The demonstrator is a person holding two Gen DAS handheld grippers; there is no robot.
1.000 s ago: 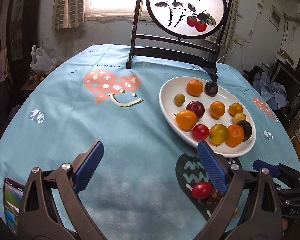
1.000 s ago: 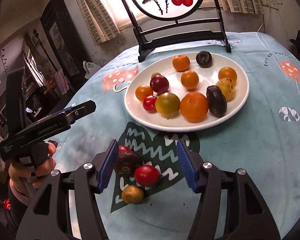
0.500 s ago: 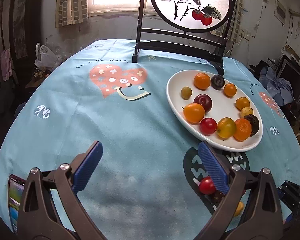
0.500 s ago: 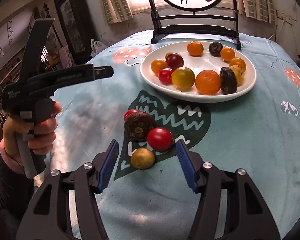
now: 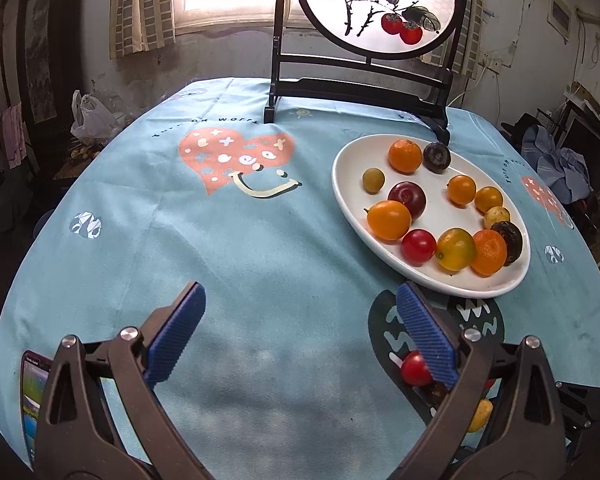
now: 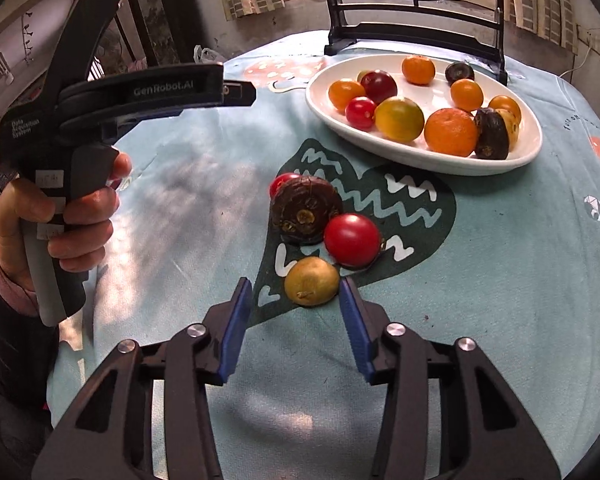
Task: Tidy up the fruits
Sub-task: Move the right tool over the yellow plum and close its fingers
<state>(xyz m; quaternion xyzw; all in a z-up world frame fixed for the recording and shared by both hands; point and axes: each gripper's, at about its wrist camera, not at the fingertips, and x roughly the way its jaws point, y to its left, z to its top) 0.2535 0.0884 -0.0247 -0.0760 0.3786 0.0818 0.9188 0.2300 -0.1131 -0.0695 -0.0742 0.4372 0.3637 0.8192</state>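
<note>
My right gripper (image 6: 296, 312) sits low over the teal tablecloth (image 6: 500, 280), jaws apart, blue pads flanking the near side of a small yellow fruit (image 6: 311, 281) without touching it. Just beyond the fruit: a red cherry tomato (image 6: 352, 240) and a dark brown round fruit (image 6: 305, 209), both short of the white oval plate (image 6: 420, 156) of fruit. My left gripper (image 5: 300, 336) hangs level, jaws wide, holding nothing, left of the plate.
</note>
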